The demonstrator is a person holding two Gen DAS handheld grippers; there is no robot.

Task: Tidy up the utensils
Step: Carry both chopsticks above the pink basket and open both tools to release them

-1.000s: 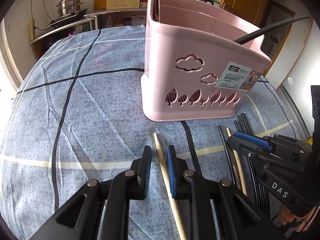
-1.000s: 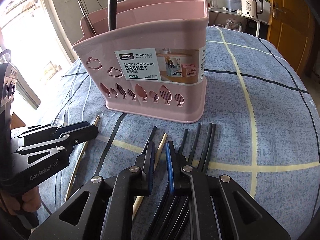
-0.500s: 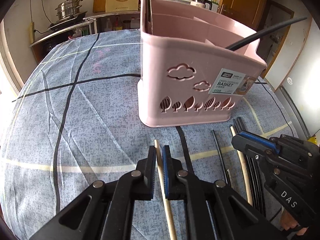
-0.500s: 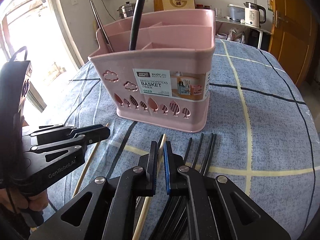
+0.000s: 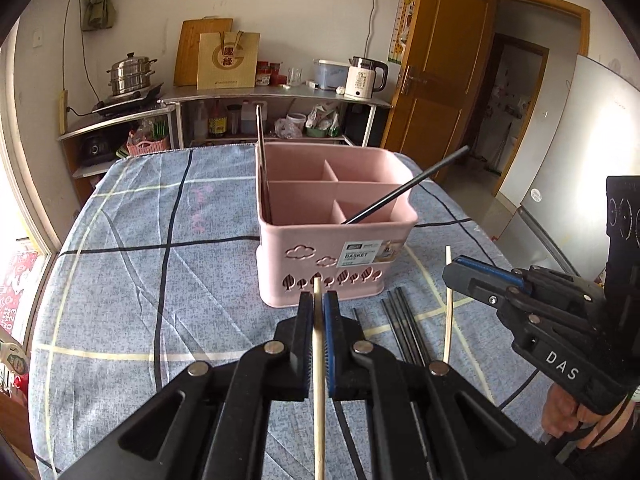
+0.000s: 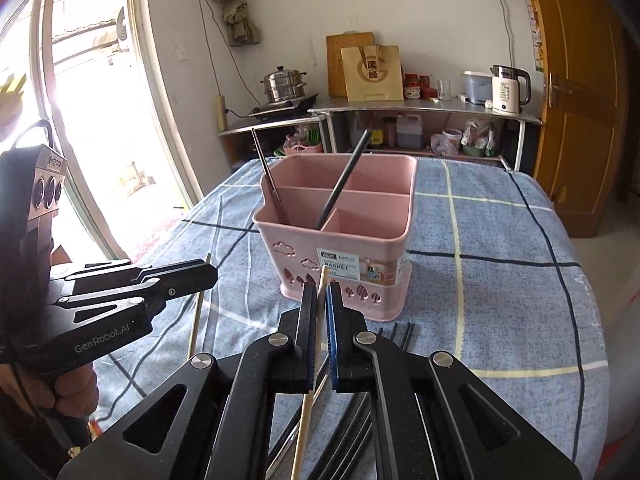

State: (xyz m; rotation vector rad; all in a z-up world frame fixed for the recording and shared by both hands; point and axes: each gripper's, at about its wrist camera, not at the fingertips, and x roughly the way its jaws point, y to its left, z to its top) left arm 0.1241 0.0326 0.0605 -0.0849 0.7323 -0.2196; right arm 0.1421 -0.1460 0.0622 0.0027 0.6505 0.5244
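Our left hand-held gripper is pinching a wooden chopstick between its pads, the stick running lengthwise along the fingers with its tip poking out just past them. Our right hand-held gripper is likewise pinching a second wooden chopstick, which slants a little but points the same forward way. Both sticks appear to be lifted clear of the tabletop.

Straight ahead of both grippers stands the pink basket, upright on the blue checked cloth, its open compartments facing up. A black chopstick leans in a near compartment and a metal utensil stands in the left corner.

Below the grippers, a bundle of black chopsticks lies on the cloth in front of the basket, long axes pointing toward it.

We judge the coming move turns on this: each held stick lies roughly level, aimed at the basket's wall, so it must be raised and tipped toward upright before it drops in. Both grippers look about equally near.
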